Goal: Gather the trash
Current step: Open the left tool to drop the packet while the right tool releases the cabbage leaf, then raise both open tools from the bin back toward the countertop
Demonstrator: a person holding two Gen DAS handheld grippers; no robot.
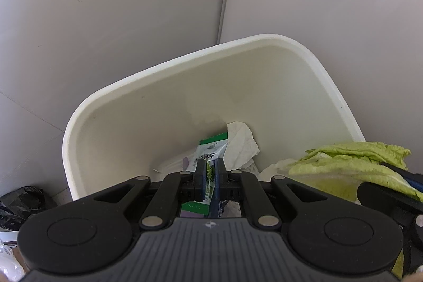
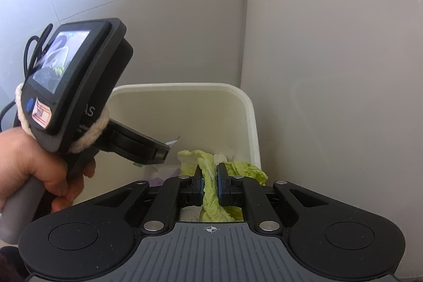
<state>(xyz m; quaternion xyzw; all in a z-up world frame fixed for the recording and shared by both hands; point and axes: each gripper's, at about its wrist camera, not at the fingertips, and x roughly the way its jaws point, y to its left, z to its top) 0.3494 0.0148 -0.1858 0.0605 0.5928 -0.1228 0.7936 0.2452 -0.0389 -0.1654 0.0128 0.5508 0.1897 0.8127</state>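
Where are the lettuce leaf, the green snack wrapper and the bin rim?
lettuce leaf (image 2: 210,186), right wrist view: pale rib between the pads.
green snack wrapper (image 1: 210,147), left wrist view: printed upper part above the pads.
bin rim (image 1: 185,57), left wrist view: far white edge.

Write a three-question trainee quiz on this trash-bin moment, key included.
1. True or false: the left claw grips a green-and-white wrapper.
2. What lies between the right claw's pads? A) cabbage leaf B) paper cup C) black bag
3. Fill in: both claws hang over the white ___.

Key: 1 true; 2 A; 3 bin. The crumpled tissue already lies inside.
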